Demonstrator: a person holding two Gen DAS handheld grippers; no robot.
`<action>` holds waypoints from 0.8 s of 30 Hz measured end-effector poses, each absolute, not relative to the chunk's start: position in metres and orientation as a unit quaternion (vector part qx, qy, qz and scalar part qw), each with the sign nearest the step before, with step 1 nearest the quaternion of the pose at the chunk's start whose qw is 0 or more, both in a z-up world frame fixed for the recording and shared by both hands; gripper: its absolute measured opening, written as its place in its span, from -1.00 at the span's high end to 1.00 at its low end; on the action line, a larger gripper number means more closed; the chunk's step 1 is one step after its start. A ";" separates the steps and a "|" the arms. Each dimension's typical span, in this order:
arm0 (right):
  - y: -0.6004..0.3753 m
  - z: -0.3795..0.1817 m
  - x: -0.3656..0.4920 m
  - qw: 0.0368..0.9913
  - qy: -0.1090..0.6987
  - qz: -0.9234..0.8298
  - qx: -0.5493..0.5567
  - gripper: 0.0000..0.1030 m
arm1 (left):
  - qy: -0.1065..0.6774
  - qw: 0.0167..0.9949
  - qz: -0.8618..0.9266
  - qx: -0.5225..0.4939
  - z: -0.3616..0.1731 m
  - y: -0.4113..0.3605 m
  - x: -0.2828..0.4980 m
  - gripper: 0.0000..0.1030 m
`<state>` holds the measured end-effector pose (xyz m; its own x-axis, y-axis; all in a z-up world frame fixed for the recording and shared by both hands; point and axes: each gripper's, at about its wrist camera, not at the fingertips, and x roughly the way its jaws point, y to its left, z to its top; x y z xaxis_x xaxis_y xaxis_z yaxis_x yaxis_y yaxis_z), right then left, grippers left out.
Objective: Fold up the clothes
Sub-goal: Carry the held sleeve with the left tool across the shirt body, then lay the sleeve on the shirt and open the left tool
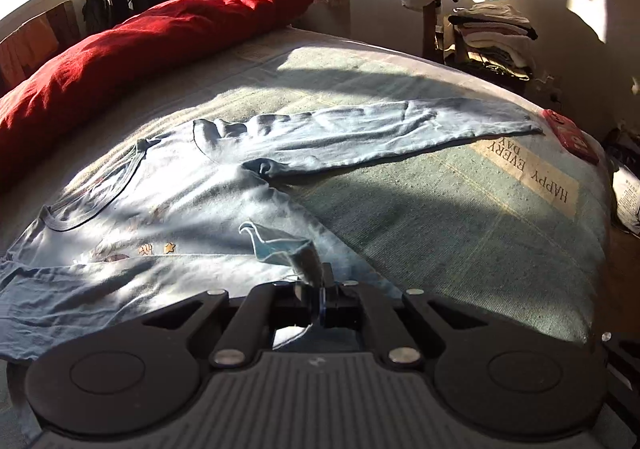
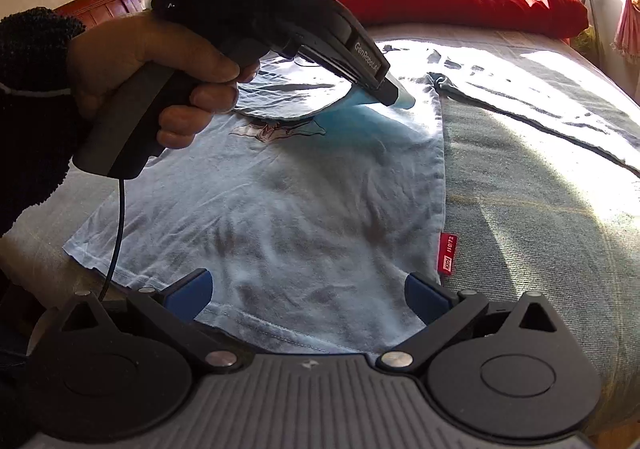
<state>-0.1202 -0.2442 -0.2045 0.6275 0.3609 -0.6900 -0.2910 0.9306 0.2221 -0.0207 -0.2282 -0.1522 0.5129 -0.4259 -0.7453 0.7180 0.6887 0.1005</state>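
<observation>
Nearest the lens in the right wrist view: right gripper (image 2: 308, 295), jaws spread wide and holding nothing, poised just over the hem of the pale blue long-sleeved cotton shirt (image 2: 288, 201) with a small cartoon print. Spread flat on the grey-green woven bed cover (image 2: 540, 229), front up, red side tag showing at the right hem edge. Further up the same shirt, left gripper (image 2: 402, 102) in a bare hand (image 2: 160, 77) with a dark fuzzy cuff, jaws clenched on a pinch of blue cloth. Likely the cuff end of the near sleeve, carried across the chest; in the left wrist view a peaked bunch of fabric rising from the closed tips (image 1: 316, 289).

Judged progress: early. One sleeve apparently being folded inward but not yet laid down and released. Other sleeve (image 1: 360, 133) stretched straight out across the bed, unfolded. Body not yet folded at all. Left to do: set this sleeve down, bring in the far one, then fold the body up from the hem.

Red quilted bolster (image 1: 140, 49) along the far side of the bed, a stack of folded clothes (image 1: 496, 33) beyond
</observation>
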 end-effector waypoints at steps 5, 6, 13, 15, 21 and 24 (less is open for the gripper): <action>-0.246 -0.200 -0.123 0.901 0.392 0.180 0.051 -1.00 | 0.343 0.837 -0.357 0.235 -0.159 -0.234 -0.037 0.98; -0.246 -0.200 -0.123 0.901 0.392 0.179 0.050 -1.00 | 0.340 0.836 -0.359 0.238 -0.159 -0.235 -0.039 0.98; -0.244 -0.205 -0.120 0.897 0.403 0.173 0.050 -1.00 | 0.335 0.832 -0.373 0.238 -0.158 -0.232 -0.043 0.98; -0.244 -0.204 -0.121 0.897 0.403 0.174 0.049 -1.00 | 0.337 0.829 -0.375 0.243 -0.161 -0.232 -0.044 0.98; -0.243 -0.204 -0.120 0.897 0.404 0.171 0.048 -1.00 | 0.333 0.820 -0.390 0.257 -0.166 -0.232 -0.052 0.96; -0.243 -0.205 -0.119 0.896 0.408 0.167 0.048 -1.00 | 0.341 0.819 -0.394 0.242 -0.164 -0.230 -0.049 0.85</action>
<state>-0.1191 -0.2430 -0.2051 0.6104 0.3388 -0.7159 -0.2607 0.9395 0.2223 -0.0495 -0.2297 -0.1644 0.4582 -0.4793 -0.7485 0.8095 0.5729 0.1287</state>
